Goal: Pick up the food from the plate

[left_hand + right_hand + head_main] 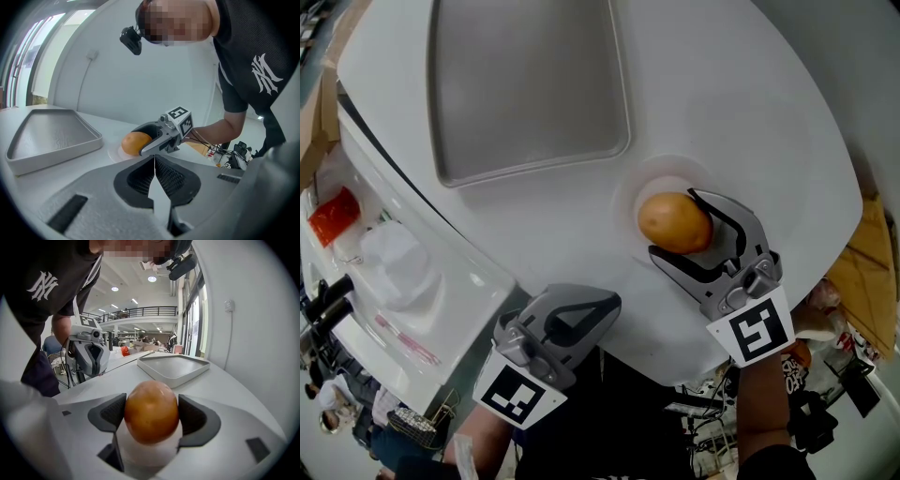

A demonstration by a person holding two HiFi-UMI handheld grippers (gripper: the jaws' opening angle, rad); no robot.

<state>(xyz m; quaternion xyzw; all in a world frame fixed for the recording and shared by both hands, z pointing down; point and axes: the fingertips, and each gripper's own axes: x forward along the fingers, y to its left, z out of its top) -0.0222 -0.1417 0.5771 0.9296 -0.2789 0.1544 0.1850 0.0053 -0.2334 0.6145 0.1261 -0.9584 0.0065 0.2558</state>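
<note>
Orange-brown, smooth egg-shaped food (673, 222) lies over on the white tabletop (750, 112), on a small round white plate (625, 192). Its long axis is flat, running roughly across my head view. I judge it light, firm and a bit slippery. My right hand-held gripper (151, 411) clasps its narrow middle. My left hand-held gripper (154, 161) is closed and empty.

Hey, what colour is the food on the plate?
The food is golden orange-brown, clearest in the right gripper view.
</note>
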